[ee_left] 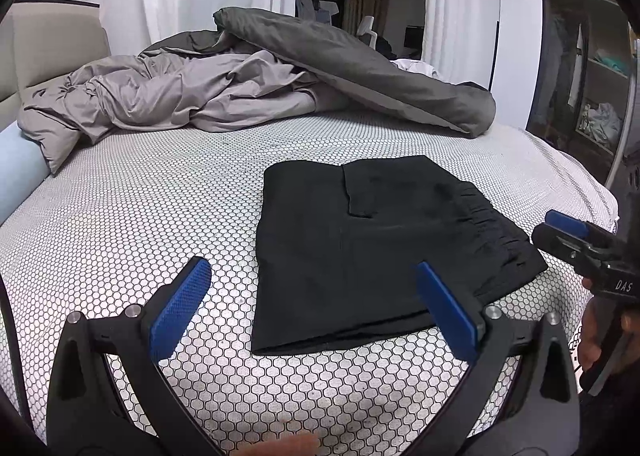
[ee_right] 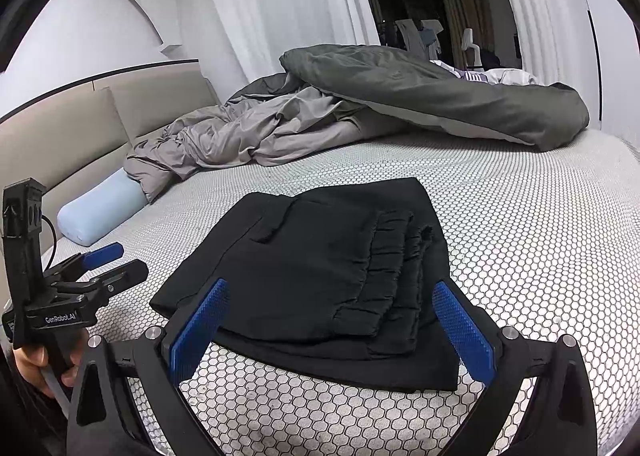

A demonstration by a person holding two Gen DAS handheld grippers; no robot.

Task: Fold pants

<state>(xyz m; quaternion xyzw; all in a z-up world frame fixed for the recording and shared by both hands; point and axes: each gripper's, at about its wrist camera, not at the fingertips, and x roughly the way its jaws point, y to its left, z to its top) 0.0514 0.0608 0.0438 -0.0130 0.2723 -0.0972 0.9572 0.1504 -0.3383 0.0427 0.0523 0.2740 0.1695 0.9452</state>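
Black pants lie folded into a compact rectangle on the honeycomb-patterned mattress, elastic waistband on the right side. They also show in the right wrist view, waistband folds facing me. My left gripper is open and empty, hovering just before the pants' near left edge. My right gripper is open and empty, above the near edge of the pants. The right gripper also shows at the right edge of the left wrist view; the left one shows at the left of the right wrist view.
A crumpled grey duvet and a dark grey blanket are heaped at the far side of the bed. A light blue bolster lies by the beige headboard. A wardrobe stands to the right.
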